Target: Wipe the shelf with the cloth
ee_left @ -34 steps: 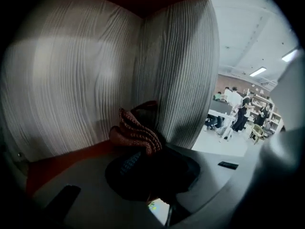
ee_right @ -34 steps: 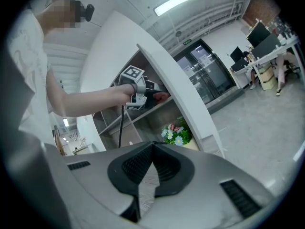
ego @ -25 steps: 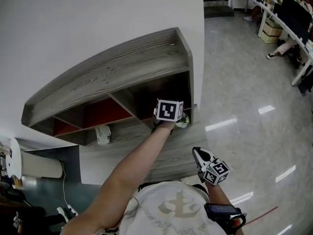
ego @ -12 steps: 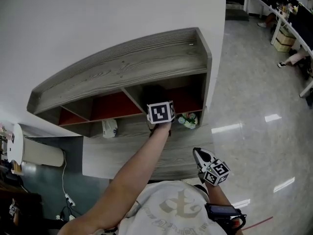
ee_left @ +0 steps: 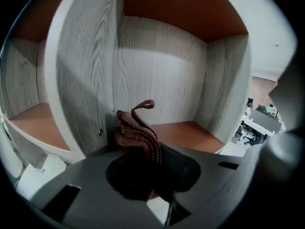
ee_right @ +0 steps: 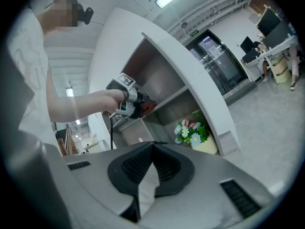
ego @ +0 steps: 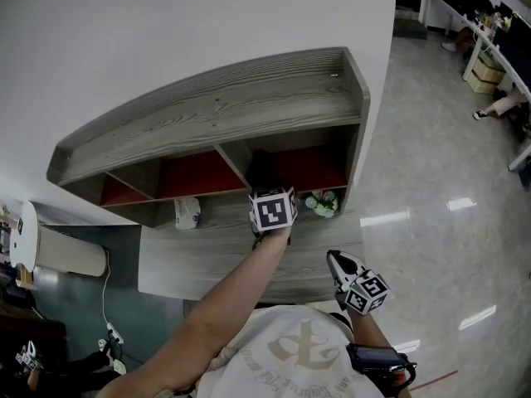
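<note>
Gripping the bunched red-brown cloth (ee_left: 136,132), the left tool (ee_left: 155,168) is clenched on it just in front of an upright divider (ee_left: 81,75) of the grey wood-grain shelf (ego: 216,110). The right tool (ee_right: 150,168) hangs low by the person's chest, jaws pressed together on nothing. A pot of flowers (ego: 320,202) stands in the rightmost compartment. A white wall (ego: 166,31) backs the shelf, and a glossy floor (ego: 440,181) runs toward office desks (ego: 498,23).

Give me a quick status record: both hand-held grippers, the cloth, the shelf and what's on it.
Shelf: grey wood grain, red-backed compartments
Left hand-held gripper: shut on cloth, by the right compartment's divider
Cloth: reddish-brown, bunched, sticking up past the jaws
Right hand-held gripper: shut, empty, held away from the shelf
On shelf: flower pot at right; white item further left
</note>
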### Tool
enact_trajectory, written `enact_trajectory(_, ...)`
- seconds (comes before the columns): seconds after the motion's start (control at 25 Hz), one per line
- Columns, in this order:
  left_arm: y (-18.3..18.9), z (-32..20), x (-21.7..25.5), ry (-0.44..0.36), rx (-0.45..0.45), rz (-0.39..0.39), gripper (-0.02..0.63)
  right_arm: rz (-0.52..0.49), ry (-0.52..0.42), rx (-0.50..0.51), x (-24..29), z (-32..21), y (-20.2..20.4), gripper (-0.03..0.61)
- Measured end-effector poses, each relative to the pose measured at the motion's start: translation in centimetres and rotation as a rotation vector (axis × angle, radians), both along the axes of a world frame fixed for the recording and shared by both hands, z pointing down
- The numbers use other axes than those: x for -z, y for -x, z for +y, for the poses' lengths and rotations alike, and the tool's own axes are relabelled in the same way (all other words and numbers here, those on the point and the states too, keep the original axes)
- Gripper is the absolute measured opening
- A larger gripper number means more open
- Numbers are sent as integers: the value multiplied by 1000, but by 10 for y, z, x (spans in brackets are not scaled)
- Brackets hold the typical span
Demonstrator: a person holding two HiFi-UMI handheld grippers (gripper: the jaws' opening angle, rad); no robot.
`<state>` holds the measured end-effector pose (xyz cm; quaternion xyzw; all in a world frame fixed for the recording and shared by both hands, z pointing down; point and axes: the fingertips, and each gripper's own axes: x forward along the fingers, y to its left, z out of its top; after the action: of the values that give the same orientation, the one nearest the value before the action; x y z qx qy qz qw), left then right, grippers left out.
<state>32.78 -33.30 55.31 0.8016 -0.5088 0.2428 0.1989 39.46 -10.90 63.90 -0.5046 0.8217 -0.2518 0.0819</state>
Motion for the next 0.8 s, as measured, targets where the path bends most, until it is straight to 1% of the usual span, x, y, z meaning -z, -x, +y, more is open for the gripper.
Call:
enact_trajectory(0.2,10,22,-1,-46,-58,38,66,10,-3,23,-1,-1,15,5)
enact_trajectory(0.32,26,39,-3,-61,-89,61,66,31,-8,72,4,-4,31,5)
enact_trajectory(0.48,46,66,-11,-89,-163,70,67,50,-19,110,13,-8,45,5)
enact_trajectory(0.68,82,104,-25,-111,-222,111,67,61,-35,130,18,-10,61,5)
enact_trajectory(0.8,110,130,-36,-112,-232,126,67,70,-48,155,24,-4,75,5)
